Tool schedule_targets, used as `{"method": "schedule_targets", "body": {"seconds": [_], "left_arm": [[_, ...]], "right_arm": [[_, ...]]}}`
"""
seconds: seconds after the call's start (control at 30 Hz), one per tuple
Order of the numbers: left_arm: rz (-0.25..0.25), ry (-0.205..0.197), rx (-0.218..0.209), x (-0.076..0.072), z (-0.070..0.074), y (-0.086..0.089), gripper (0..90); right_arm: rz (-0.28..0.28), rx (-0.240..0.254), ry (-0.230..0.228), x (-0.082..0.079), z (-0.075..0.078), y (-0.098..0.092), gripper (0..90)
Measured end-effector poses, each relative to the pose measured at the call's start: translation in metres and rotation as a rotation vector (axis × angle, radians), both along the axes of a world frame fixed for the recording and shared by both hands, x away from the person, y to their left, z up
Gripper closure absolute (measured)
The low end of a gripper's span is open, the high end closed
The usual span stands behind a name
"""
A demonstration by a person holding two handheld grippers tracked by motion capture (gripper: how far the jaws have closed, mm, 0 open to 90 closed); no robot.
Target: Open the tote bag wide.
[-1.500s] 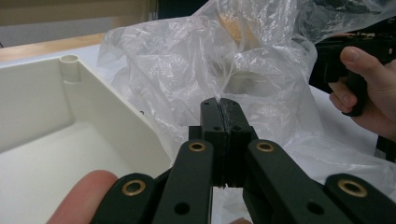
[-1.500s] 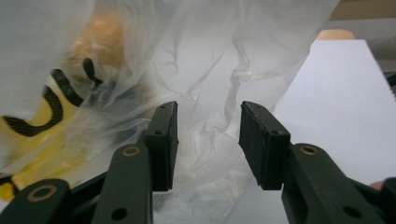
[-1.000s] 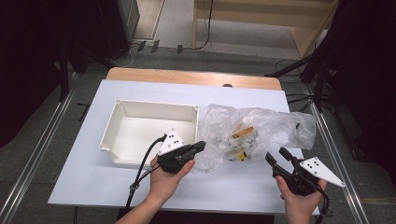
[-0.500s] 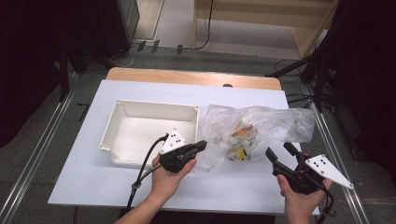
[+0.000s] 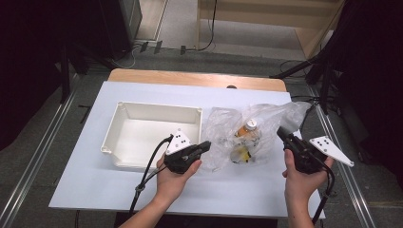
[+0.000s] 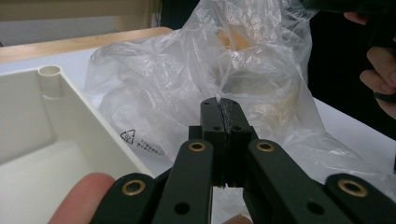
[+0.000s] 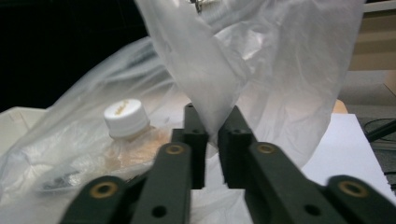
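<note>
Gripping: left tongs (image 6: 219,105) are clamped together on the near edge of the clear plastic bag (image 5: 237,135).
Right tongs (image 7: 212,122): they have just been closing and now pinch a fold of the bag's film that rises between them.
Bag: it lies on the table (image 5: 85,183) between the two tongs.
Bottle (image 7: 128,126): white-capped, inside the bag, just left of the right tongs.
White tray (image 5: 152,114): beyond the left tongs, beside the bag.
</note>
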State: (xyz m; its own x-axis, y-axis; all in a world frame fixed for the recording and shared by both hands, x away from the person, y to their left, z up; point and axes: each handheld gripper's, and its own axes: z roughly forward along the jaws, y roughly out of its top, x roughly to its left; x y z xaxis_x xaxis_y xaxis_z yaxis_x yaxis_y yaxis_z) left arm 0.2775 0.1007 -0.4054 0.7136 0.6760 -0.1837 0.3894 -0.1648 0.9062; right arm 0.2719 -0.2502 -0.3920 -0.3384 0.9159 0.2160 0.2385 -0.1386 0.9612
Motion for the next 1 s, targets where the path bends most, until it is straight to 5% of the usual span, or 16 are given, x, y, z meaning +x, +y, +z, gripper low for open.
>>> {"method": "schedule_targets", "body": {"seconds": [0.3,0.63,0.87,0.93,0.97,1.0], "left_arm": [[0.0,0.011,0.052,-0.005,-0.006,-0.002,90.0],[0.001,0.053,0.056,-0.015,-0.016,0.009,90.0],[-0.003,0.041,0.053,-0.017,-0.014,0.009,90.0],[-0.004,0.041,0.051,-0.016,-0.015,0.008,90.0],[-0.002,0.042,0.049,-0.015,-0.015,0.009,90.0],[-0.002,0.042,0.049,-0.015,-0.015,0.009,90.0]], "right_arm": [[0.028,-0.042,0.061,0.013,-0.018,0.009,90.0],[0.041,-0.109,0.22,0.031,-0.055,0.013,90.0],[0.024,-0.112,0.337,0.034,-0.074,0.01,90.0],[0.026,-0.095,0.352,0.032,-0.078,0.006,87.7],[0.04,-0.059,0.327,0.028,-0.077,0.003,66.2],[0.04,-0.059,0.327,0.028,-0.077,0.003,66.2]]}}
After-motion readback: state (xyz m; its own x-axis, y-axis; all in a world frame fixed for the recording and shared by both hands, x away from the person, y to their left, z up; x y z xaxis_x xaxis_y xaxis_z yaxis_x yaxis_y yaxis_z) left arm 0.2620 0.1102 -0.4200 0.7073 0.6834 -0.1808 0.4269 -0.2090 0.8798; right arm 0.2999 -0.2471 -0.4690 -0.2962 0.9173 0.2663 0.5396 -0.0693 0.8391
